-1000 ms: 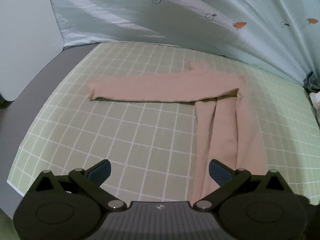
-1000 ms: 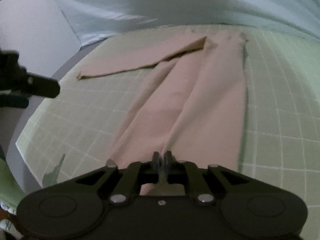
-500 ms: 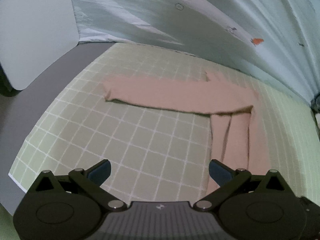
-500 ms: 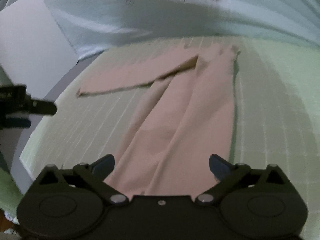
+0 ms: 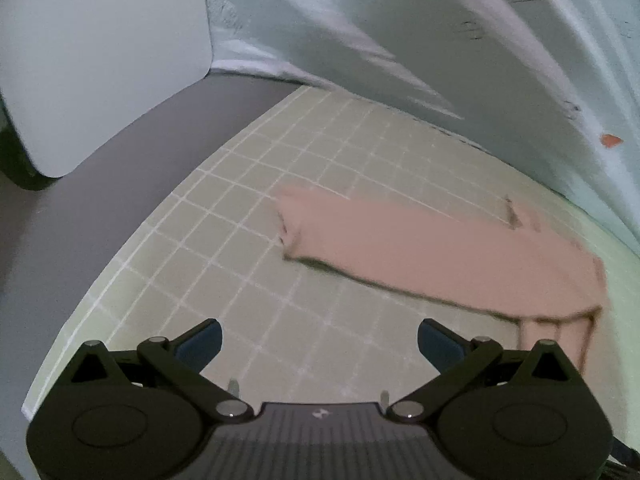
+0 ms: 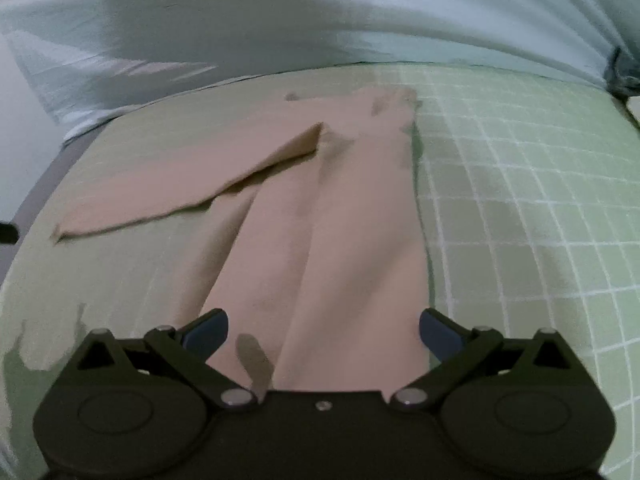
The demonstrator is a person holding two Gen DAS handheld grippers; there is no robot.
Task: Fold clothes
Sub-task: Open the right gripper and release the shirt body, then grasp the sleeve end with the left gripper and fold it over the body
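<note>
Lying flat on a green checked sheet [image 6: 520, 200], a peach-pink garment [image 6: 344, 240] makes an L; its long body runs from near to far down the middle of the right wrist view, one sleeve [image 6: 180, 184] folded across and reaching out to the left; sleeve end well short of the sheet's left edge. Right gripper [image 6: 323, 330] hovers over the near end of the body, jaws spread as wide as they go, both blue pads clear of the cloth; nothing pinched. Left gripper [image 5: 319, 342] likewise gapes over bare sheet [image 5: 248, 264], nothing between its fingers; from its view the sleeve [image 5: 432, 248] lies farther off and to the right, its cuffed end pointing left; picture somewhat blurred. Pale bluish bedding with small carrot prints [image 6: 320, 20] bunched along the far side; a white panel [image 5: 100, 60] stands at far left beside a grey strip of surface [image 5: 100, 200].
</note>
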